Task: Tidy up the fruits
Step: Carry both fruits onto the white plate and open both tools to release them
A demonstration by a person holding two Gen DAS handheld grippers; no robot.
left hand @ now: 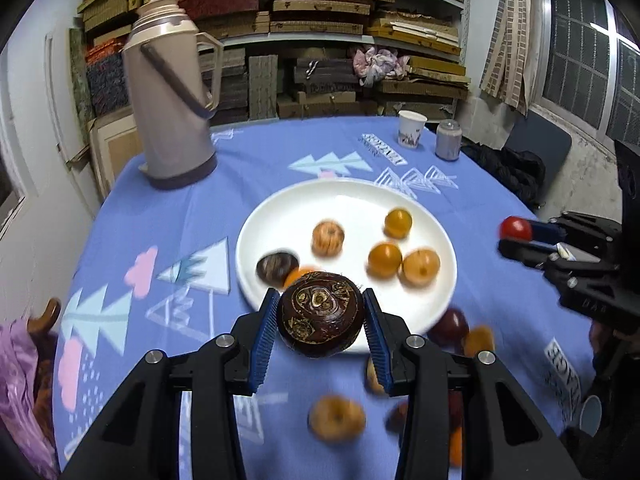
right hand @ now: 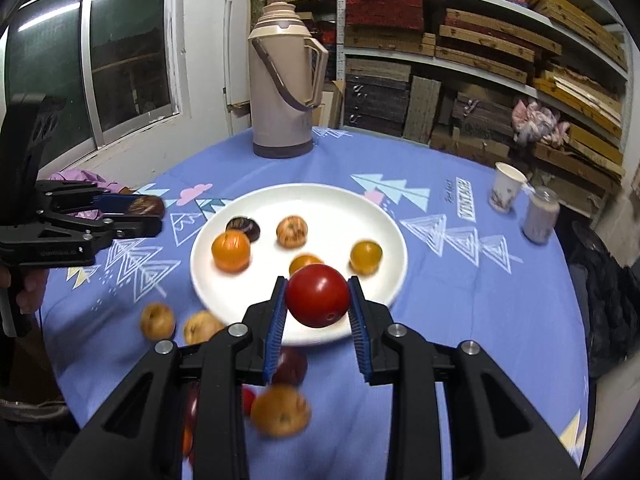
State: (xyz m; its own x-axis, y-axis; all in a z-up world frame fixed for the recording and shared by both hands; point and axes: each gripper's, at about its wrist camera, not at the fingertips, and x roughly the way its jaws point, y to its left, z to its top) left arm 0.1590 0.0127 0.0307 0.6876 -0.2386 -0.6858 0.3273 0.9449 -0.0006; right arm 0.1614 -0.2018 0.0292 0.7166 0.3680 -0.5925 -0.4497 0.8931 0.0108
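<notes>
1. While its blue-padded jaws are clenched on a dark brown water chestnut (left hand: 320, 314), the left gripper (left hand: 320, 320) holds that fruit above the near rim of the white plate (left hand: 348, 196).
2. Jaws of the right gripper (right hand: 318, 298) are clenched on a red tomato (right hand: 317, 295), which also hangs over the plate's near edge, seen from the right wrist.
3. From the left wrist view, the right gripper appears at the far right with the tomato at its tip, off the plate's side and apart from it.
4. On the plate lie a second dark chestnut (left hand: 277, 266), a pale ribbed fruit (left hand: 328, 238) and several orange fruits (left hand: 385, 259), spread apart from one another.
5. On the blue patterned cloth of the counter (left hand: 160, 208), just off the plate's near rim, loose fruits remain: a dark red one (left hand: 450, 326) and tan ones (left hand: 337, 418), blurred.
6. Farther back stand a beige thermos (left hand: 170, 96) to the left, and a paper cup (left hand: 411, 128) beside a small jar (left hand: 448, 139) to the right.
7. Shelves (left hand: 328, 40) stacked with flat boxes fill the wall behind the counter.
</notes>
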